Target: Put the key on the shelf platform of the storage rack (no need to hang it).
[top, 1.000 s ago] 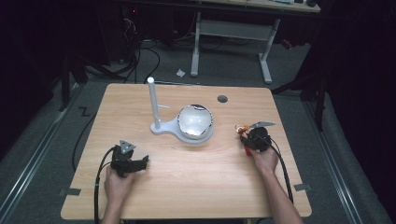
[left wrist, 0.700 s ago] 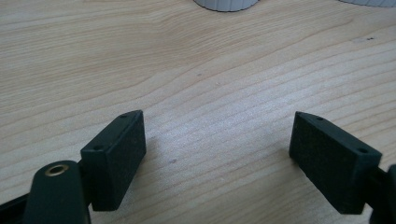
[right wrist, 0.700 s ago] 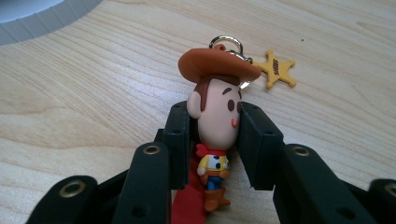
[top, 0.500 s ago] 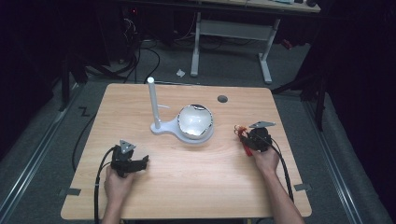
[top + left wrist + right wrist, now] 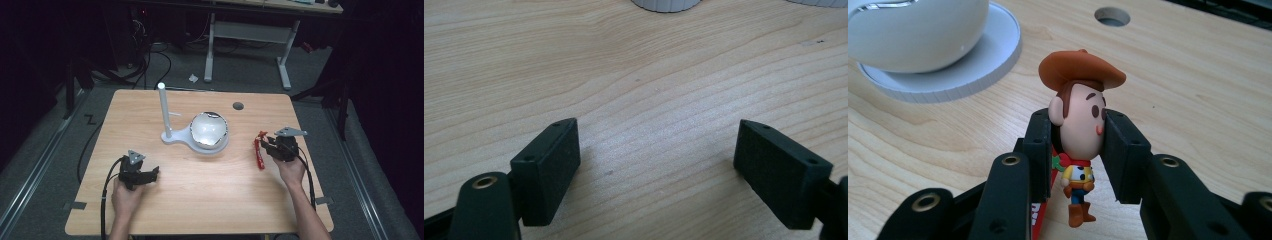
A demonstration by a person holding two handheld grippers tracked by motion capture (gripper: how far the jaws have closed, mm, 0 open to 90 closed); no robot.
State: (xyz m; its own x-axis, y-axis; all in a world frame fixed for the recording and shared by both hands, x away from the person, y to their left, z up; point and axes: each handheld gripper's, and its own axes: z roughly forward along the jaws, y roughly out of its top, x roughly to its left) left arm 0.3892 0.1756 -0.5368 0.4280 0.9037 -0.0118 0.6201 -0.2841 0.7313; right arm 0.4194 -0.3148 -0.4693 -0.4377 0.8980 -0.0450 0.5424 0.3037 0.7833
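your right gripper (image 5: 1075,145) clamps the cowboy figure (image 5: 1077,125) by its head, lifted clear of the worktop (image 5: 200,190), right of the white bowl (image 5: 209,129); your left gripper's (image 5: 656,165) fingers gape, empty.

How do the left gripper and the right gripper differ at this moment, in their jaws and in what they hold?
The left gripper has its jaws wide apart with only bare table between them; the right gripper is clamped on the head of a cowboy figure. The left gripper sits low over the wood, while the right gripper holds its figure above the table, feet hanging free. Both have black jaws.
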